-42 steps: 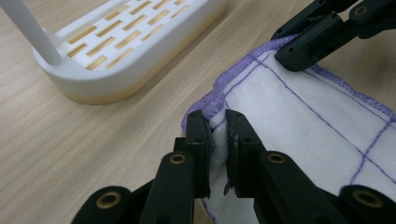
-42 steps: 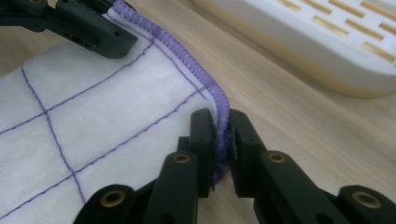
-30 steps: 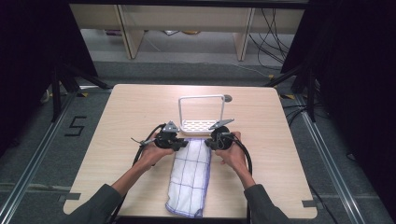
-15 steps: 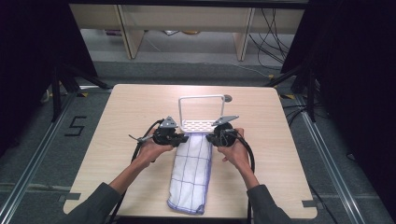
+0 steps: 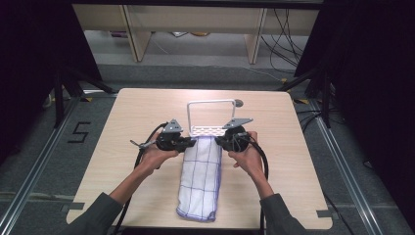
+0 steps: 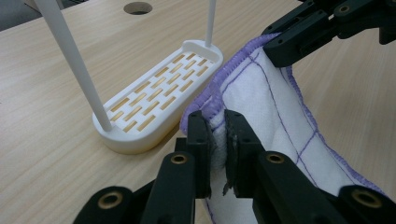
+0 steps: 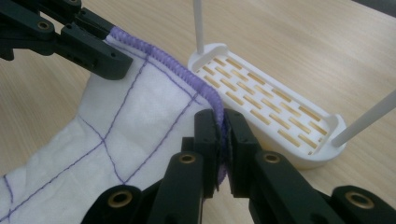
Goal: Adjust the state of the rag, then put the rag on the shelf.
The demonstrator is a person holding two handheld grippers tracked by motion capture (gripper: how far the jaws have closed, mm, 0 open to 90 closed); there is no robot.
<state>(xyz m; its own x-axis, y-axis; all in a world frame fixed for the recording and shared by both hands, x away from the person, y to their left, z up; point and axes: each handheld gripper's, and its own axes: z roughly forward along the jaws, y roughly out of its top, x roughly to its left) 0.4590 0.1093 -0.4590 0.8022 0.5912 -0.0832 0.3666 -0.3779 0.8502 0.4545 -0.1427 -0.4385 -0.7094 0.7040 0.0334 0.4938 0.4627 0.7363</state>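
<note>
A white towel (image 5: 201, 178) with purple grid lines and purple hem lies folded lengthwise on the table, its far end lifted off the wood. My left gripper (image 5: 192, 143) is shut on the towel's far left corner (image 6: 215, 122). My right gripper (image 5: 219, 142) is shut on the far right corner (image 7: 219, 122). Between them the hem (image 7: 163, 58) is stretched taut. Just beyond the towel stands a white rack (image 5: 211, 130) with a slotted base (image 6: 159, 98) and a thin hoop rail (image 5: 211, 102). In the left gripper view the right gripper (image 6: 280, 46) pinches the opposite corner.
A round hole (image 5: 238, 103) sits in the wooden table (image 5: 122, 117) behind the rack. Table edges drop to a grey floor with metal rails (image 5: 44, 161) on both sides. Cables (image 5: 284, 34) and furniture legs lie beyond the far edge.
Both grippers have risen a little with the towel's far end, pulling it up and towards the rack. The near end of the towel still rests on the table.
</note>
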